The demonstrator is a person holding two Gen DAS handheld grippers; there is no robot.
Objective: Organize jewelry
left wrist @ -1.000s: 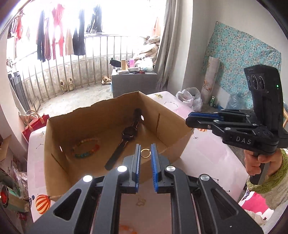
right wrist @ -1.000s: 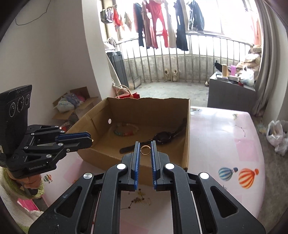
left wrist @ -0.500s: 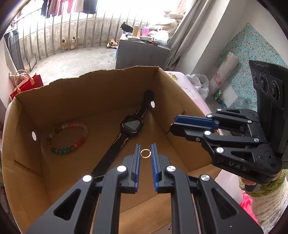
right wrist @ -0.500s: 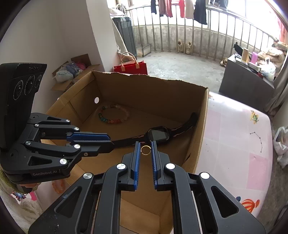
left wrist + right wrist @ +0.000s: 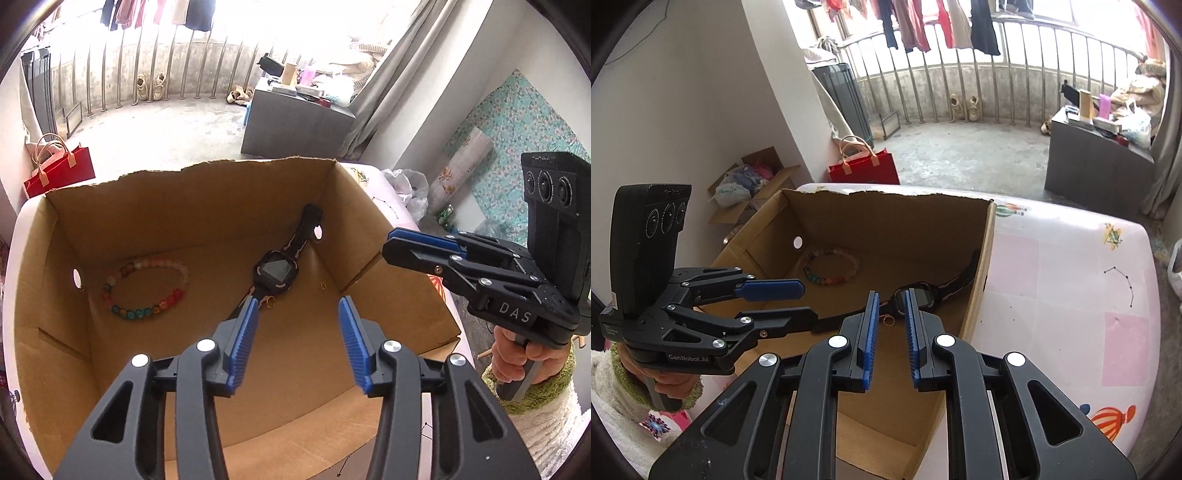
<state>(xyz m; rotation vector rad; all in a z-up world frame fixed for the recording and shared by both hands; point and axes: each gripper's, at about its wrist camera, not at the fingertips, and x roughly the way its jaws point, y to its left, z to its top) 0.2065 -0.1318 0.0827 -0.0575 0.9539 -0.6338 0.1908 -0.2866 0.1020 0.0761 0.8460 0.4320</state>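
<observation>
Lying beyond spreading fingers [image 5: 245, 332]: ring [image 5: 270, 302] (loose)

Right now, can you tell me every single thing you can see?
cardboard box: one, brown, open-topped, on the table
table: one, pink and white with balloon pictures, under the box
bead bracelet: one, many colours, on the box floor
watch: one, black, in the box, strap end up against a wall
rings: two, gold, in the box near the watch
paper bag: one, red, on the floor behind
cabinet: one, grey, by the curtain
left tool: one, black with blue pads, over the box, jaws opening, nothing between them
right tool: one, same colours, jaws opening, a ring in the gap, not pinched
</observation>
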